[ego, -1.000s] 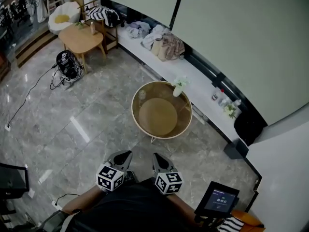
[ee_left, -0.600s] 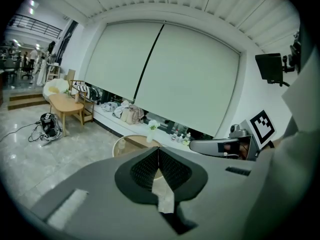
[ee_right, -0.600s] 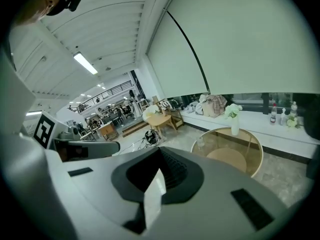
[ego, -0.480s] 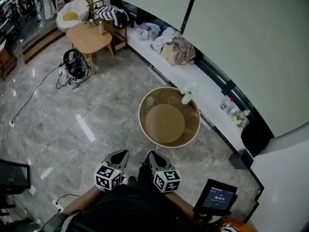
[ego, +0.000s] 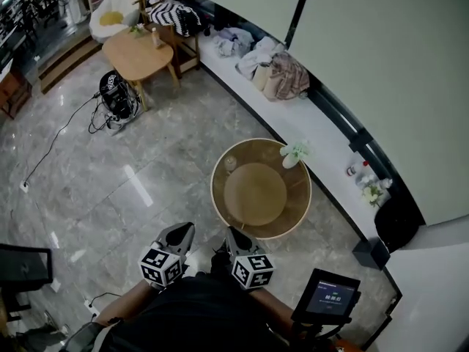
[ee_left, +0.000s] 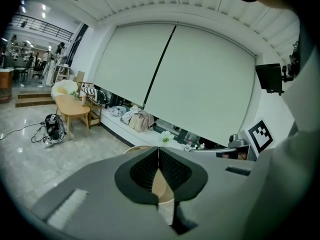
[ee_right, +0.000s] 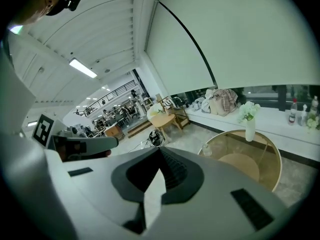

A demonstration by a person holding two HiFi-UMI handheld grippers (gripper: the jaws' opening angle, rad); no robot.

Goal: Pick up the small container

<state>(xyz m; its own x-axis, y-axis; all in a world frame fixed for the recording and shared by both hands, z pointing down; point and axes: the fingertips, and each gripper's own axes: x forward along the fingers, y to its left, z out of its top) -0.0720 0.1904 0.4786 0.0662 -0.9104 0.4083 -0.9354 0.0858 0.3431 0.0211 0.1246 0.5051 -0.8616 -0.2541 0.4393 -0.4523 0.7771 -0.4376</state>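
Note:
The small container (ego: 230, 163), a clear glass jar, stands on the left part of a round glass table with a wooden rim (ego: 217, 205). A white vase with flowers (ego: 292, 155) stands at the table's far edge. My left gripper (ego: 185, 228) and right gripper (ego: 231, 232) are held side by side just short of the table's near rim, both shut and empty. In the right gripper view the small container (ee_right: 206, 149) and the vase (ee_right: 248, 122) lie ahead to the right of my right gripper (ee_right: 160, 150). In the left gripper view, my left gripper (ee_left: 158, 149) hides most of the table.
A white bench (ego: 322, 127) with piled clothes (ego: 282, 70) runs along the wall behind the table. A wooden side table (ego: 139, 56) and a black bag with cables (ego: 117, 95) are far left. A tablet on a stand (ego: 330, 296) is near right, a black bin (ego: 370, 252) beside it.
The round table has drawn closer in the head view, its near rim now just ahead of both grippers. Both grippers have kept side by side and shut.

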